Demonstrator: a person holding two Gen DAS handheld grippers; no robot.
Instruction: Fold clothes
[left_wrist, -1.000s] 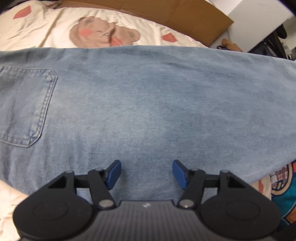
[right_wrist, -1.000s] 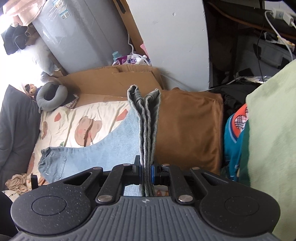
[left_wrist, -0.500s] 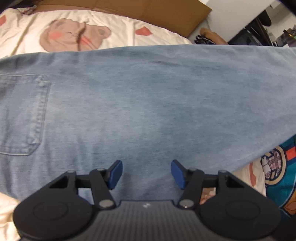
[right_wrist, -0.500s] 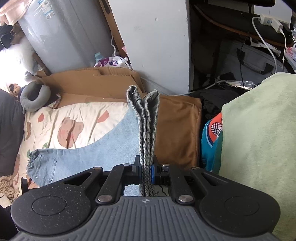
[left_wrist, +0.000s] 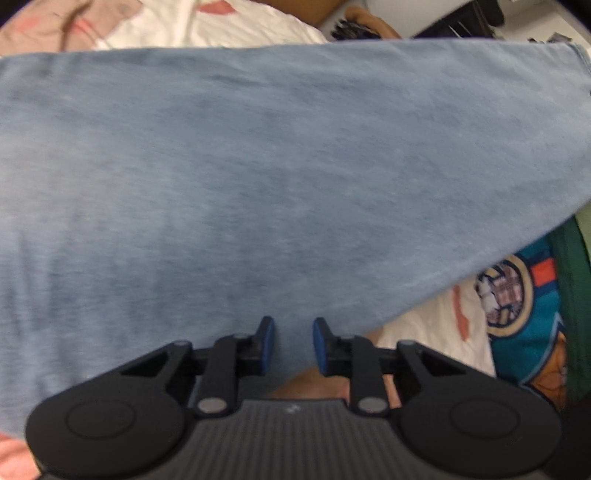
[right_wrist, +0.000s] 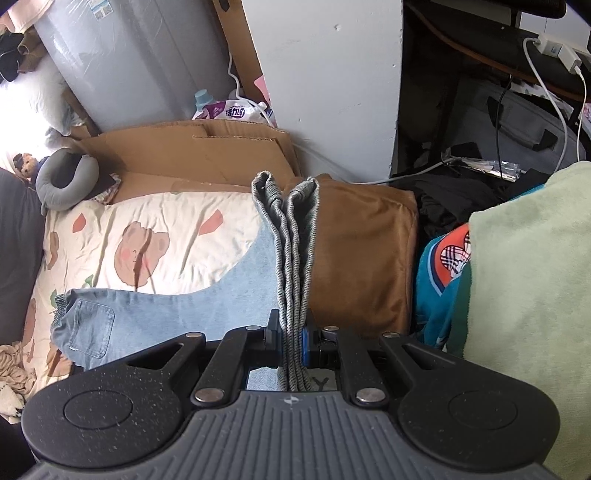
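Note:
Light blue jeans (left_wrist: 280, 177) lie spread on the bed and fill the left wrist view. My left gripper (left_wrist: 293, 341) hovers low over their near edge, jaws closing. Denim shows between the blue pads (left_wrist: 267, 338), with a gap still on each side. In the right wrist view the jeans (right_wrist: 207, 314) lie with the back pocket (right_wrist: 90, 325) at the left. My right gripper (right_wrist: 293, 336) is shut on the bunched leg ends (right_wrist: 291, 251), which stand up in grey folded layers.
A cream bedsheet (right_wrist: 155, 229) with bear prints lies under the jeans. A brown folded garment (right_wrist: 362, 258), a teal printed garment (right_wrist: 439, 288) and a pale green blanket (right_wrist: 528, 277) crowd the right. Cardboard (right_wrist: 192, 155) and a grey neck pillow (right_wrist: 66, 177) lie at the back.
My left gripper has dropped closer to the jeans' near edge and its jaws have narrowed; the pocket has slid out of its view. The right gripper has shifted a little, still gripping the leg ends.

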